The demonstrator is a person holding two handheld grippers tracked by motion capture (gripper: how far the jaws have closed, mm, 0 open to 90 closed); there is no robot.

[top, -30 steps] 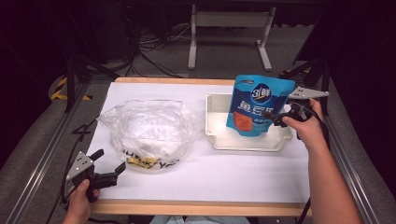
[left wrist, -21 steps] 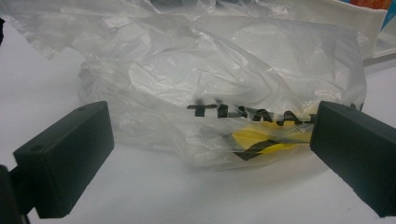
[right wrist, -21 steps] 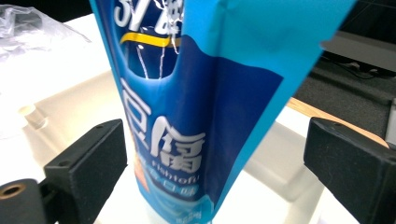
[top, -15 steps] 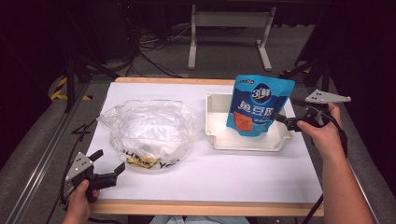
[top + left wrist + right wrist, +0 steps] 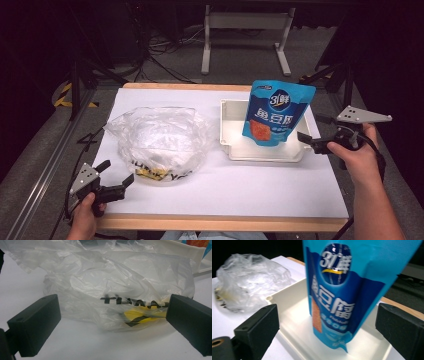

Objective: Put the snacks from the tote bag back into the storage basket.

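One blue pouch [image 5: 277, 112] stands upright in the white tray [image 5: 235, 150] by the table's right edge, its base hidden behind the tray wall. Crinkly clear plastic bag [image 5: 157, 142] sits left of it, print blurry. Right gripper [image 5: 311, 132] wide open beside the tray, left gripper [image 5: 116, 176] open near the front-left corner, both holding nothing. White tabletop [image 5: 240, 192], dark room.

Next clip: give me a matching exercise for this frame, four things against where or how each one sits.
Things:
1. blue pouch
2. clear plastic bag
3. left gripper
4. right gripper

States:
A. open, at the table's near left corner
B. crumpled on the white tabletop
C. standing upright in the white tray
D. open, just right of the tray

Pairs: 1-C, 2-B, 3-A, 4-D
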